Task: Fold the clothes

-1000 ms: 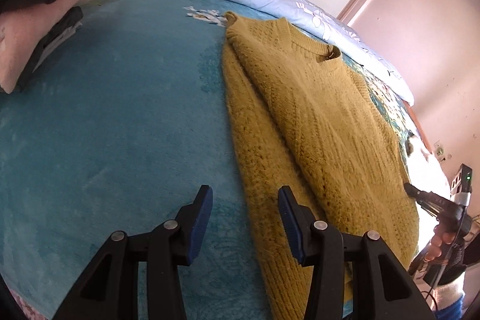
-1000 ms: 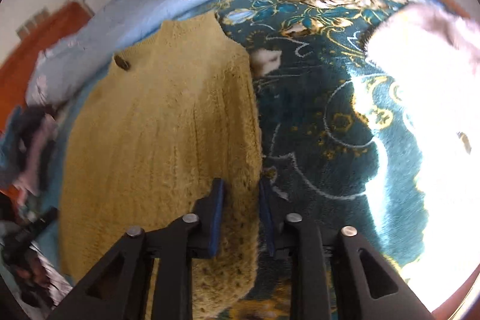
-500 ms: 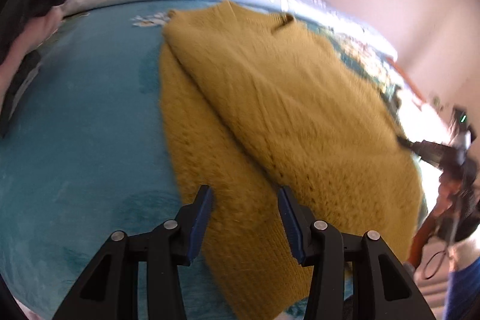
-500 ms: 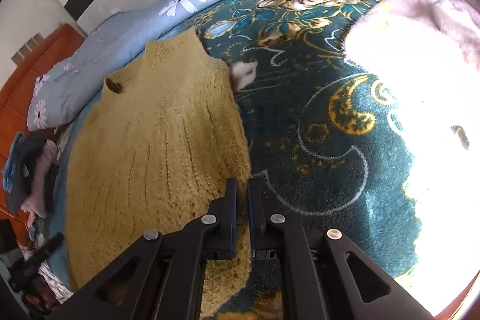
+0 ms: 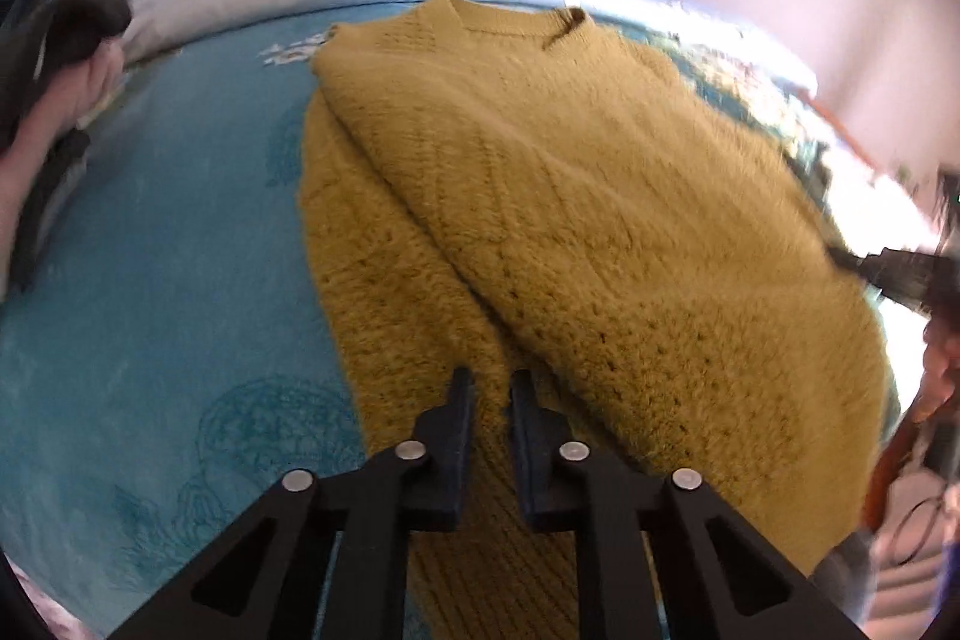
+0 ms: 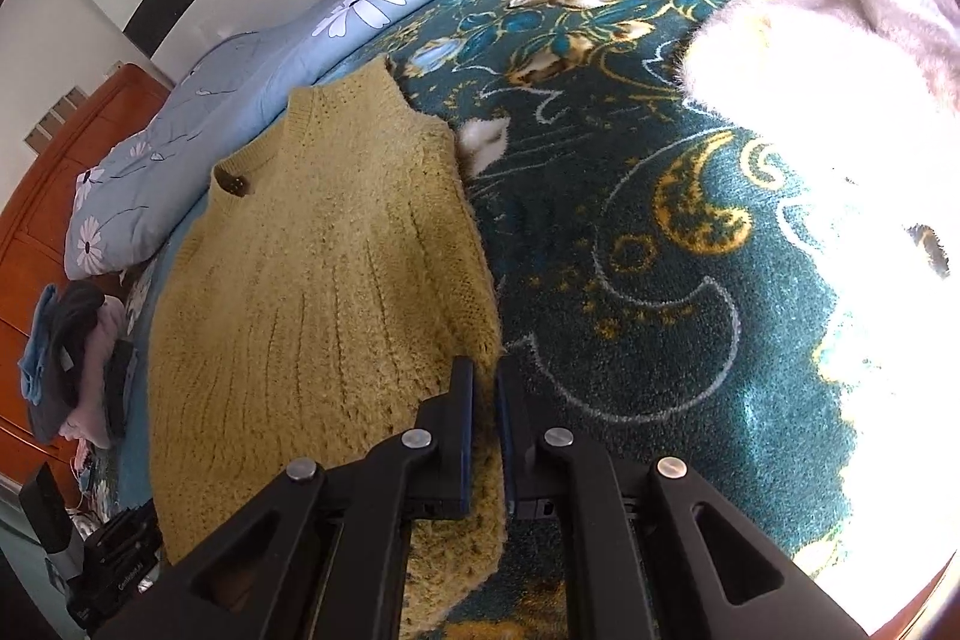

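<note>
Left wrist view: left tongs, earlier wide over the teal blanket, have just clenched onto the yellow sweater; right tongs stay clamped on its hem.

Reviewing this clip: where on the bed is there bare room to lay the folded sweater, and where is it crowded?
Free: the plain teal blanket between the sweater and the clothes pile; also the patterned stretch between the sweater and the white fluffy garment. Crowded: the pile's corner, and the sweater's near hem, where the left gripper and right gripper are closed on it.
</note>
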